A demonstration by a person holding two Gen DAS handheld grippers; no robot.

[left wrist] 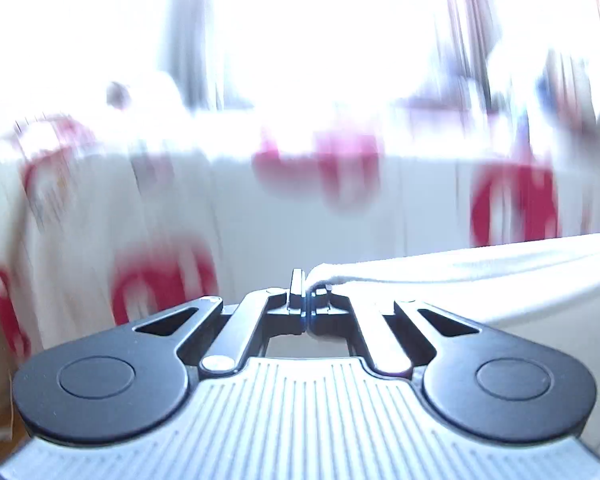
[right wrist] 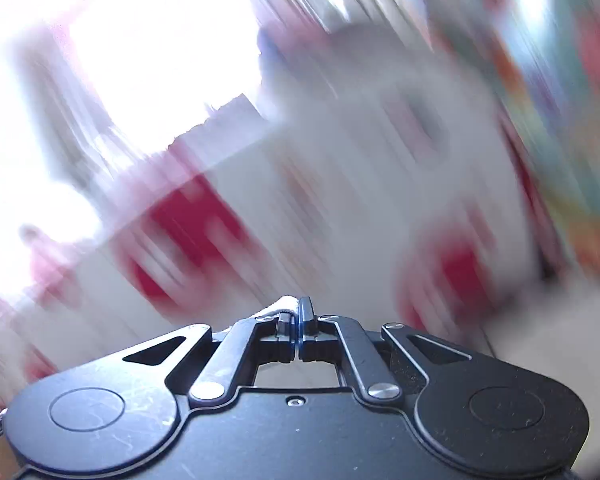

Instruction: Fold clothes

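Background: behind both tools there is a blurred white cover with red round prints (left wrist: 512, 204); I cannot tell what carries it. Strong white light is above it.
Surface: pale fabric with the red prints fills the space ahead of the left tool and to its left side.
White cloth (left wrist: 480, 276): the task's thing. It begins at the tip of the left tool and runs away to the right of it, as a smooth stretched band with a folded edge on top. In the right wrist view only a small white corner (right wrist: 282, 304) shows, just left of that tool's tip.
Left tool (left wrist: 305, 296): the jaws are closed narrow, with the edge of the white cloth pinched between them.
Right tool (right wrist: 296, 320): the jaws are closed narrow, and the small corner of the white cloth sits at their tip, held there.
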